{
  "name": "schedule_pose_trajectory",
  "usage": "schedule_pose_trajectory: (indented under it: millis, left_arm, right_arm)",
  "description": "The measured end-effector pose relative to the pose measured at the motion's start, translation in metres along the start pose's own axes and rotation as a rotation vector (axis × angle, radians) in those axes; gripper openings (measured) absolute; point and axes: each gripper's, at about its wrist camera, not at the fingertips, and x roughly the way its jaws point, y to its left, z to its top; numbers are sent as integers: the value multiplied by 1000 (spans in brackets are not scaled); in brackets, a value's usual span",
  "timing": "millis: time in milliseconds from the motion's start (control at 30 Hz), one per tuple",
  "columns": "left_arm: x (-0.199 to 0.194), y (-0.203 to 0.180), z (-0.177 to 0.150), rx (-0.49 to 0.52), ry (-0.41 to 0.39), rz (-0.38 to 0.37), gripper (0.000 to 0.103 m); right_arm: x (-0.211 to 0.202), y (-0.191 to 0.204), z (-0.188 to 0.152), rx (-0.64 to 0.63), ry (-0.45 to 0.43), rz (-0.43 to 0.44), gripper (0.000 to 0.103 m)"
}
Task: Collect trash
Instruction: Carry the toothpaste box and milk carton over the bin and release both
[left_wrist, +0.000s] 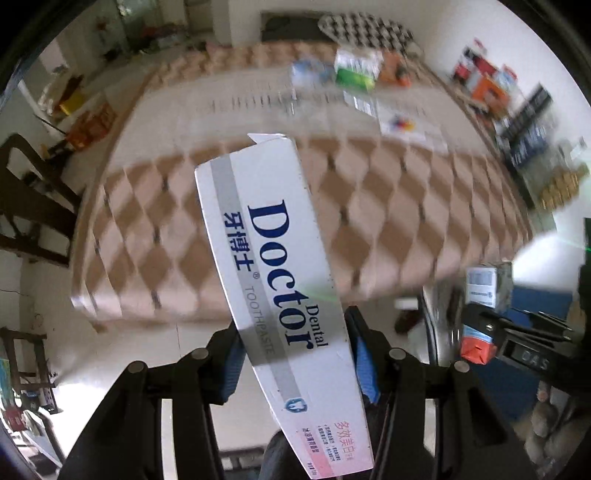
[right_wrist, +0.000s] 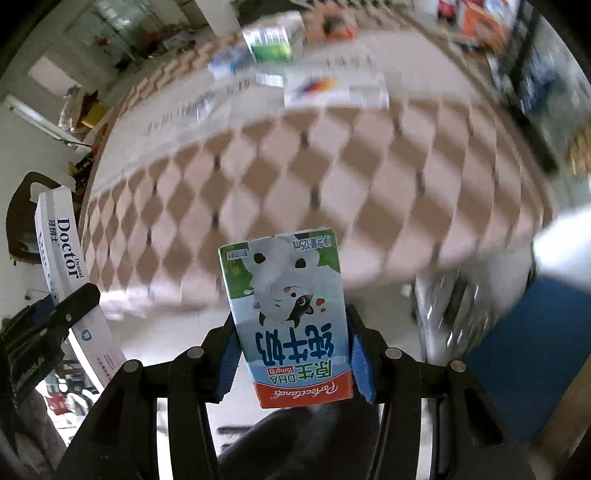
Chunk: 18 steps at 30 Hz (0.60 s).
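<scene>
Currently, notes by view.

Left wrist view, tool: left gripper (left_wrist: 299, 365) is clamping the toothpaste box (left_wrist: 280, 295) between its blue pads (left_wrist: 364, 369), near the box's lower half.
Left wrist view, box: it is sticking up and forward, tilted, top flap loose, held in the air in front of the table (left_wrist: 388, 206) with the diamond-patterned cloth.
Left wrist view, side: the other tool is showing at right, carrying a small carton.
Left wrist view, far edge: blurred packages (left_wrist: 356, 68) are sitting at the table's back.

Right wrist view, tool: right gripper (right_wrist: 291, 365) is pinching the milk carton (right_wrist: 291, 317) by its lower sides, print upside down.
Right wrist view, carton: it is hanging clear of the table, off the near edge.
Right wrist view, bin: a metal-looking container at right is too blurred to confirm.

Risk: the long box is gripped low, so a fast swing could be levering it out of the pads.
Risk: blur suggests quick motion; the two loads could be knocking together when converging on one drop spot.
</scene>
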Motion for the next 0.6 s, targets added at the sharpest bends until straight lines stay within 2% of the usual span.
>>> schedule_pose_trajectory:
  millis: [100,267,300,467,600]
  left_arm:
    - [34,7,-33,-3,95,-30,48]
    - [137,14,-73,-27,260,-86,48]
    - [172,16,-80,-42,300,-88,48]
    - [298,26,-99,-97,413,-119,48]
    - [388,22,-105,-84,483,-162,50]
  right_arm:
    - [34,-4,-49,53,86,-14,53]
    - [115,-26,-105,130,210,-15,53]
    - [137,-32,-115,149,231,-15,53]
    - [245,-57,-145,215,296,3,53]
    - [324,-69,-156,229,328,15,53]
